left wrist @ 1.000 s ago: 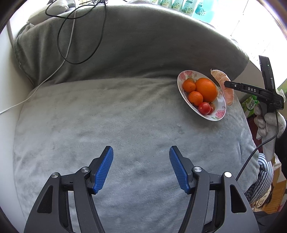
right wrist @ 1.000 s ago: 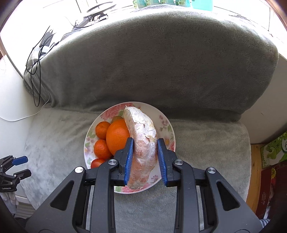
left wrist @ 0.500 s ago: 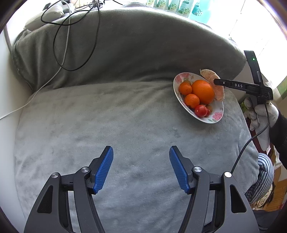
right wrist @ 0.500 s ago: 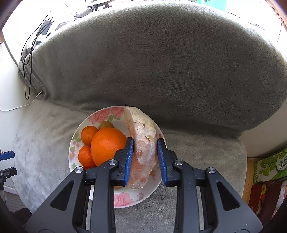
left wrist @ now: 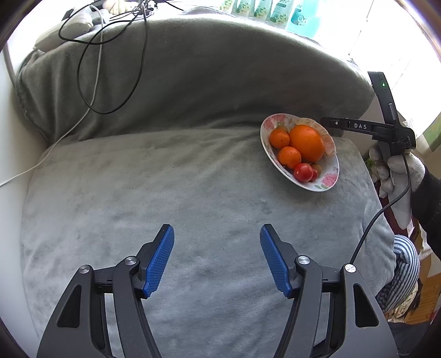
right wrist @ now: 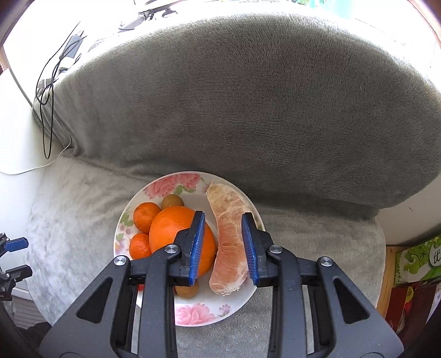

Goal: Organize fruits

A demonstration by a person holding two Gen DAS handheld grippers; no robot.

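A floral plate [right wrist: 165, 187] rests on the grey sofa cushion and holds a large orange [right wrist: 171, 228], two mandarins [right wrist: 144, 216], small brown fruits and a peeled pomelo wedge [right wrist: 228, 239]. My right gripper [right wrist: 224, 246] is open, its jaws on either side of the wedge, which lies on the plate's right side. In the left wrist view the plate [left wrist: 328, 180] sits at the right with a red tomato [left wrist: 303, 172] too. My left gripper [left wrist: 217, 258] is open and empty over the bare cushion, far from the plate.
The sofa backrest [right wrist: 248, 96] rises right behind the plate. Black and white cables [left wrist: 96, 68] drape over its left end. Bottles [left wrist: 275, 11] stand on the sill behind. A striped cloth [left wrist: 402, 270] and boxes [right wrist: 413, 264] lie past the cushion's right edge.
My right gripper lowered the pomelo wedge onto the plate and opened, letting it go. The left gripper stayed open and drifted slightly.
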